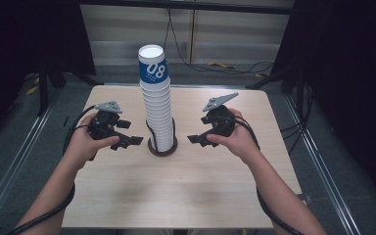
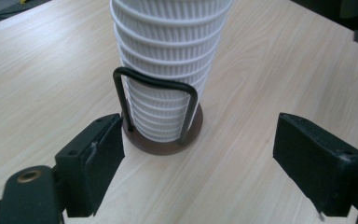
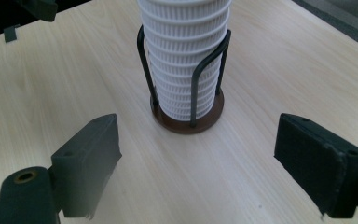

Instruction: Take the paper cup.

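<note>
Ribbed white paper cups point(image 1: 156, 110), black wire holder point(image 3: 200, 74), matt wood-grain table point(image 1: 215, 196).

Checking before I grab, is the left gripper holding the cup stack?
No, the left gripper is open, and the cup stack stands beyond it.

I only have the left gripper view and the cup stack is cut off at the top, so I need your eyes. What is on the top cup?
Observer: In the high view the top cup of the stack of cups has a blue band with 08 in white.
Operator: Where is the right gripper?
Observer: The right gripper is on the other side of the stack, jaws open, apart from it.
Operator: How does the wire holder look from that side?
Observer: In the right gripper view the wire holder has upright loops rising from a round brown base.
</note>
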